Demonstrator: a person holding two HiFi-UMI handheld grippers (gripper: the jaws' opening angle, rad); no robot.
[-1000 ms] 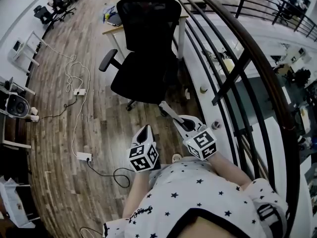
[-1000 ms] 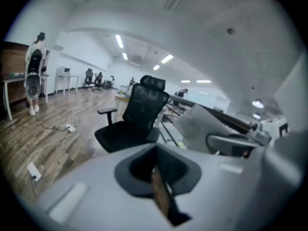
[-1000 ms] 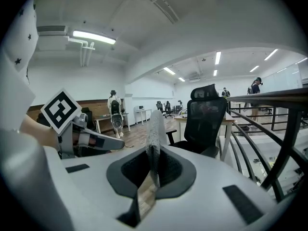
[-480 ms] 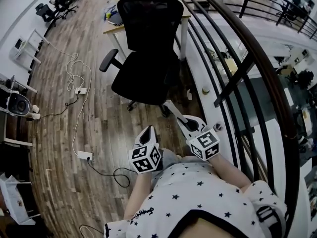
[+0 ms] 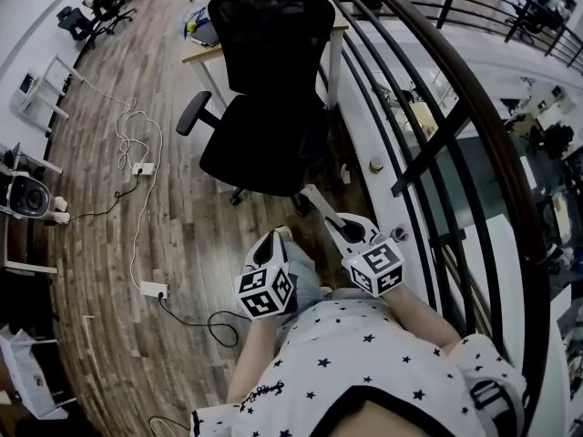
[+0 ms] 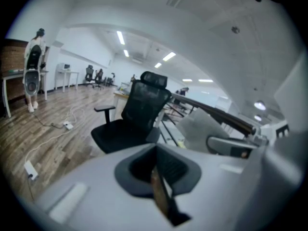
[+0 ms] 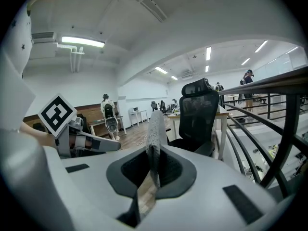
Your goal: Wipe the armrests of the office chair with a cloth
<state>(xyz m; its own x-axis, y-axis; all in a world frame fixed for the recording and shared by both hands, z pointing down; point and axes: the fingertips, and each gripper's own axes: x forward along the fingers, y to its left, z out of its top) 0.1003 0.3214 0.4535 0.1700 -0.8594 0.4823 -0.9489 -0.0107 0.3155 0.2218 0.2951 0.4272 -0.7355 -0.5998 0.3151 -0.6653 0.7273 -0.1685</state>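
The black office chair (image 5: 264, 144) stands ahead of me on the wood floor, its back to a desk. Its left armrest (image 5: 193, 111) sticks out to the side; its right armrest (image 6: 153, 134) shows as a grey pad in the left gripper view. My left gripper (image 5: 273, 237) is held close to my body, shut with nothing in it. My right gripper (image 5: 305, 192) reaches a little further toward the chair's base, fingers pressed together. In the right gripper view the chair (image 7: 197, 114) lies beyond the shut right gripper (image 7: 155, 117). I see no cloth in any view.
A black railing (image 5: 428, 126) runs close along my right. A desk (image 5: 205, 53) stands behind the chair. Cables and power strips (image 5: 146, 167) trail across the floor at left. More chairs (image 5: 82, 21) stand far off. A person (image 6: 33, 57) stands in the distance.
Both grippers stay shut near my body, almost where they were. The head view has shifted slightly, so the chair sits a little higher and further left.
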